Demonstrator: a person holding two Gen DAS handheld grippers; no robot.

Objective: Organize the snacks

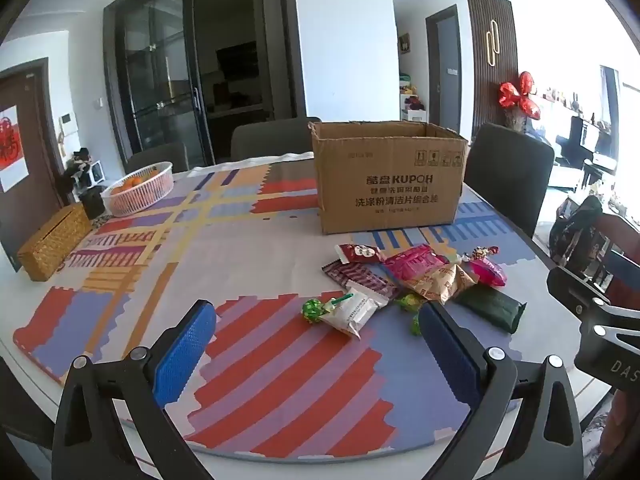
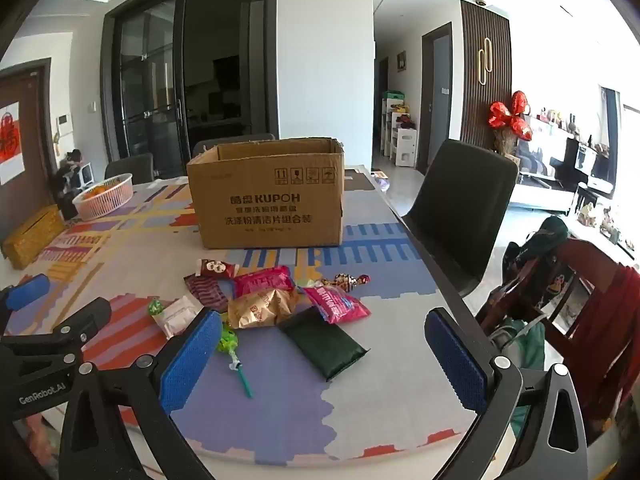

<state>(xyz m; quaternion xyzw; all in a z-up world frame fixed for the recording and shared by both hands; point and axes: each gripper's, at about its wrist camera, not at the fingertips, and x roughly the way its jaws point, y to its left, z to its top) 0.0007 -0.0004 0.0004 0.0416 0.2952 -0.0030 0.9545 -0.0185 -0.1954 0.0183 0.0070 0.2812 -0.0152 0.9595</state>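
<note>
Both tools, left tool [image 1: 316,340] and right tool [image 2: 324,354], are wide open and empty, so next one must grab a snack [image 2: 322,342] for the box [image 2: 266,194].

Daylight floods in from the right. White walls [image 1: 344,40] meet dark glass sliding doors [image 1: 160,80] and a slatted wood panel [image 2: 486,72]. Dark chairs [image 2: 464,208] ring the counter [image 1: 248,248] with its patterned cloth.
</note>
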